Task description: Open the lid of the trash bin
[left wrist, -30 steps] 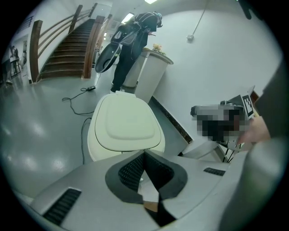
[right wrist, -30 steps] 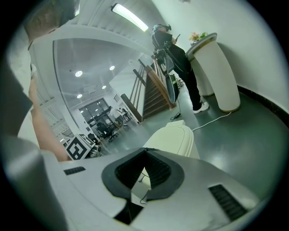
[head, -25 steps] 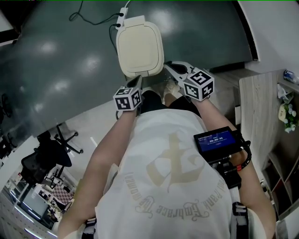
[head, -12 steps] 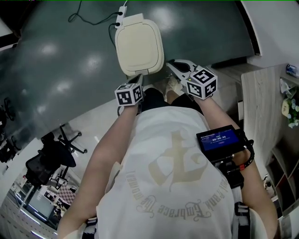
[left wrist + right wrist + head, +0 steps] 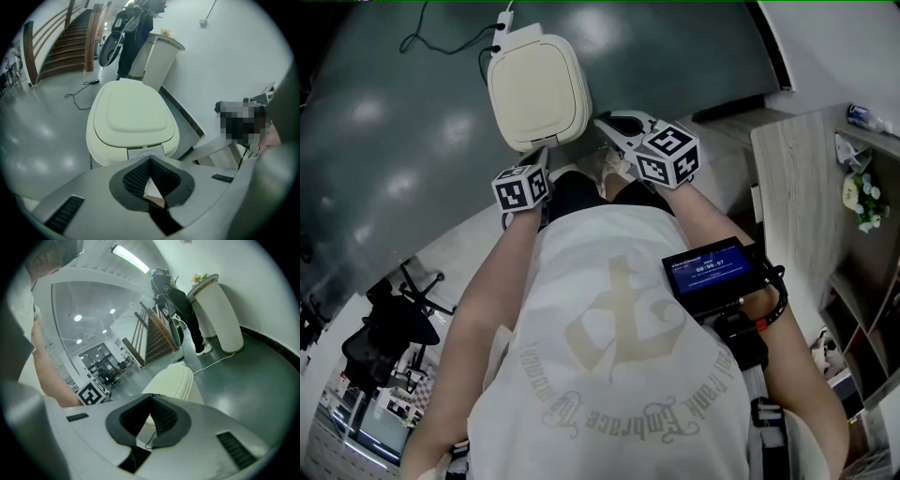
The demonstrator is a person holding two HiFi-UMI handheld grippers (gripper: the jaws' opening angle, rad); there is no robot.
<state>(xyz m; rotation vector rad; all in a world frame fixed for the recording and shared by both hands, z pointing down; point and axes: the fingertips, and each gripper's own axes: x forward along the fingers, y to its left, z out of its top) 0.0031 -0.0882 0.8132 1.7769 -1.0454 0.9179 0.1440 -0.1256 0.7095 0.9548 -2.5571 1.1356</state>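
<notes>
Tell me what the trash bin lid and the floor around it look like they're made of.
The trash bin lid is likely moulded plastic: cream, smooth, satin, with rounded corners and a raised centre panel. The floor is hard, dark grey-green and glossy, with lights mirrored in it. It may be polished concrete or a coating; I can't tell which.

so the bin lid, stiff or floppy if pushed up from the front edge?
Lid looks like thick moulded plastic with a raised panel, so probably stiff. Its smooth top may be slippery. The block at its rear edge looks like a hinge, so it likely pivots rather than lifts off.
</notes>
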